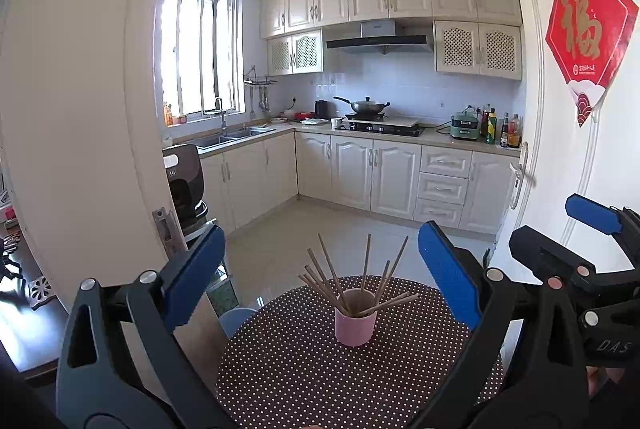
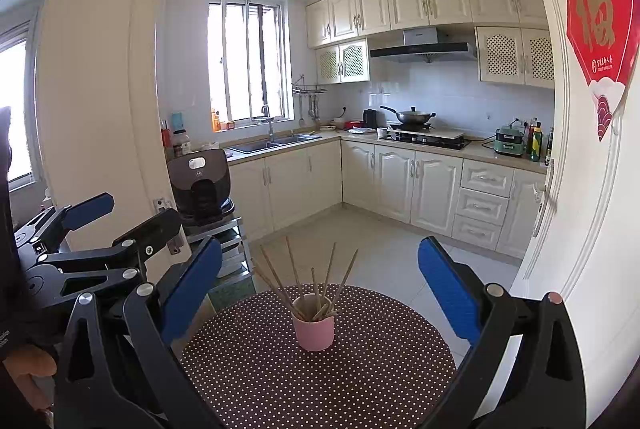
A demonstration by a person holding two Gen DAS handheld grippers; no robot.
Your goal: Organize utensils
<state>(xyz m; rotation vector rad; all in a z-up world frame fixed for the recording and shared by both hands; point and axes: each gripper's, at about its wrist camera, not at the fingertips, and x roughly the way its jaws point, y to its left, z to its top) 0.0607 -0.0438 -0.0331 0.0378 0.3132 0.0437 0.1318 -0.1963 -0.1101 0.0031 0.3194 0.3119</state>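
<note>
A pink cup [image 1: 355, 325] [image 2: 313, 329] stands near the far side of a small round table [image 1: 320, 381] [image 2: 360, 369] covered in a brown polka-dot cloth. Several wooden chopsticks [image 1: 366, 269] [image 2: 294, 271] stand fanned out inside the cup. My left gripper [image 1: 320, 277] is open, held back from the cup with its blue pads wide on both sides and nothing between them. My right gripper [image 2: 320, 281] is open too, likewise short of the cup and empty. Each gripper shows at the other view's edge: the right gripper [image 1: 592, 213] and the left gripper [image 2: 88, 207].
Behind the table an open doorway leads into a kitchen with cream cabinets [image 1: 396, 177], a sink [image 1: 232, 135] and a stove with a wok [image 1: 366, 107]. A dark appliance on a metal rack [image 2: 202, 185] stands left of the table. A white door with a red poster [image 1: 588, 29] is at right.
</note>
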